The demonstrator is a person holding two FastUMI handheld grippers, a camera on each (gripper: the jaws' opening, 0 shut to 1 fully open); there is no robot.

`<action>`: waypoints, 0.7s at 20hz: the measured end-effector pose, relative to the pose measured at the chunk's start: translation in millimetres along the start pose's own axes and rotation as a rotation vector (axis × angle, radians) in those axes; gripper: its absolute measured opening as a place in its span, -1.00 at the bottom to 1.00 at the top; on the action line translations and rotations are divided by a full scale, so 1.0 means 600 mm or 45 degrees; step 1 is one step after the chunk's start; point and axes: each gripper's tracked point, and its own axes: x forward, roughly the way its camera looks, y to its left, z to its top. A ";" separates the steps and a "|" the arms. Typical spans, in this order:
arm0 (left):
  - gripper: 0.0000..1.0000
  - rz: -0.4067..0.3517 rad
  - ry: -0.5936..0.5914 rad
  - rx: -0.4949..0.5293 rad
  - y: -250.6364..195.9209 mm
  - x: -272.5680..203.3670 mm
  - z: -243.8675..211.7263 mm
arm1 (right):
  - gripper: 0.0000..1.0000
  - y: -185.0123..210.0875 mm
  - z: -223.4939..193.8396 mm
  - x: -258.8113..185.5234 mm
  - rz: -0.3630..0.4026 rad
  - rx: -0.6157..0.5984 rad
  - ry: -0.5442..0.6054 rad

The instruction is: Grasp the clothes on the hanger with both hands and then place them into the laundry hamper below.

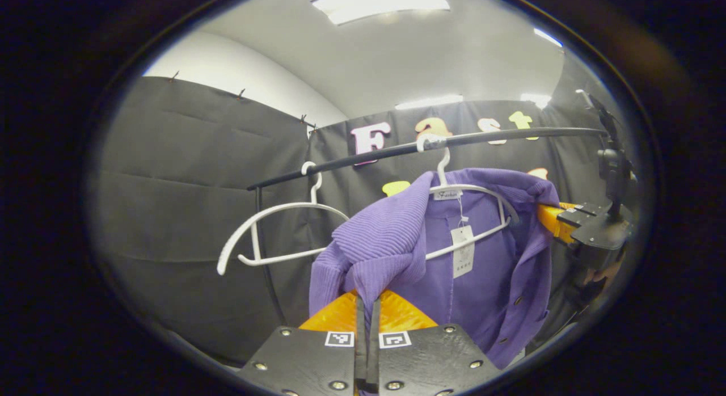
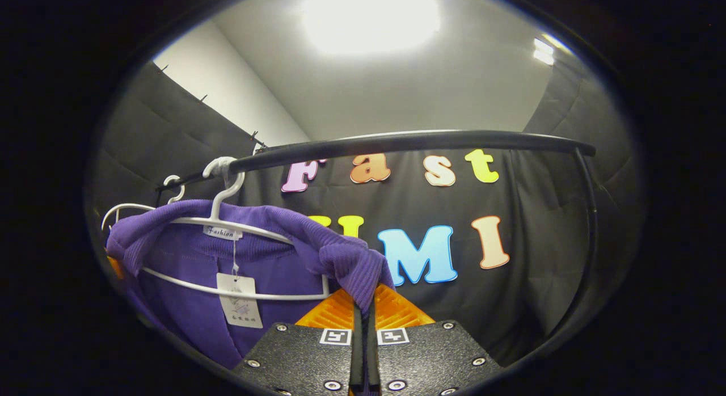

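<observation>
Fingers on your left gripper (image 1: 367,305) are pressed together on a bunched fold of the purple cardigan (image 1: 397,243), at its shoulder; fingers on your right gripper (image 2: 363,305) are likewise clamped on the ribbed edge of the other shoulder. The cardigan hangs between them on a white hanger (image 1: 471,214), whose hook sits over the black rail (image 1: 397,149), with the garment pulled partly off the hanger's arms on both sides.

Below the hook, the hanger carries a small plate with script writing that looks like "Fashion". A white paper tag (image 1: 462,251) dangles from it on a thread, in front of the cardigan's inner back; its print is too small to read.

To the left in the left gripper view, a second white hanger (image 1: 272,231) hangs bare on the same rail, well apart from the first. Black cloth (image 1: 187,175) lines the booth behind the rail, pinned along its top edge, with a white wall (image 1: 238,72) above it and a pale ceiling with bright light panels (image 1: 380,1).

At the far right of the left gripper view you can see your right gripper touching the cardigan's far shoulder, with a dark camera mount (image 1: 612,163) above it and part of a hand (image 1: 601,274) beneath.
</observation>
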 end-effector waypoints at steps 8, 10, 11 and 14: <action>-0.99 0.114 -0.104 0.065 0.085 -0.003 0.083 | -0.95 -0.044 0.021 0.044 -0.054 -0.136 -0.111; -0.94 0.122 -0.107 0.074 0.105 0.007 0.092 | -0.96 -0.051 0.017 0.057 -0.070 -0.145 -0.123; -0.98 0.127 -0.105 0.058 0.117 0.017 0.094 | -0.96 -0.057 0.013 0.068 -0.078 -0.154 -0.129; -0.99 0.139 -0.116 0.007 0.145 0.041 0.108 | -0.96 -0.052 -0.007 0.085 -0.076 -0.179 -0.123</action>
